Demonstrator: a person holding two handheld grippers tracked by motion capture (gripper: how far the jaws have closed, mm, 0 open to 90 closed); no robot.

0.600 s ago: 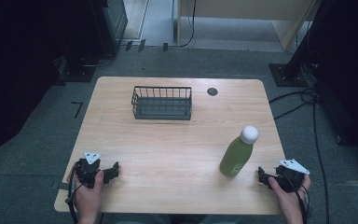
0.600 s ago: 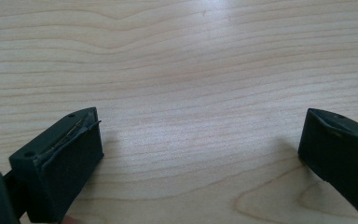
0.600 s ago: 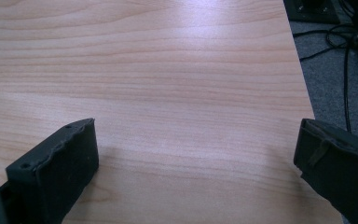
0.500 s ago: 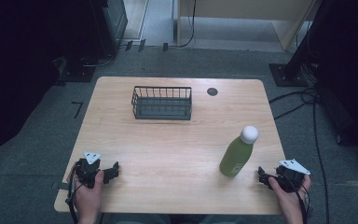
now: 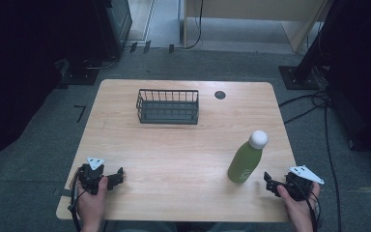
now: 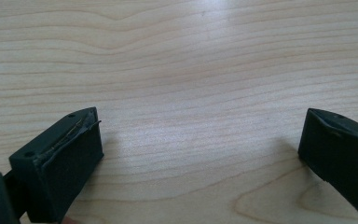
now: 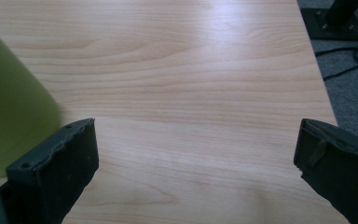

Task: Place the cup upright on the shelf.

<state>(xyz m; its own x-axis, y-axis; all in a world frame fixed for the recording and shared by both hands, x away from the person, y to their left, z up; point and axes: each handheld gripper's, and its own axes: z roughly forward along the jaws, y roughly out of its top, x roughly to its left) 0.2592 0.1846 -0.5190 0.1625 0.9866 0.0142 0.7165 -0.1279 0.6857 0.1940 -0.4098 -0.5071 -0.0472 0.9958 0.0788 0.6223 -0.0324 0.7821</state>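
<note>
Item 1, left gripper (image 5: 118, 177): held in the person's left hand, resting low at the near left corner of the table (image 5: 174, 145), well apart from the green bottle (image 5: 245, 162) and to its left. Jaws stand wide apart over bare wood; nothing between them. Position unchanged from the earlier frames.

Item 2, wire basket (image 5: 167, 106): black, empty, standing beyond the bottle and to its left, near the table's far edge. Unmoved.

Item 3, green bottle: upright, white cap on top, at the table's right side. Unmoved, untouched.

Item 4, right gripper (image 5: 268, 182): held in the right hand, just beside the bottle on its near right. Jaws spread wide, empty; the bottle's wall (image 7: 9, 116) lies outside the left one.

Judgement: no change anywhere; work not yet begun, and the bottle likely gets grasped first.
</note>
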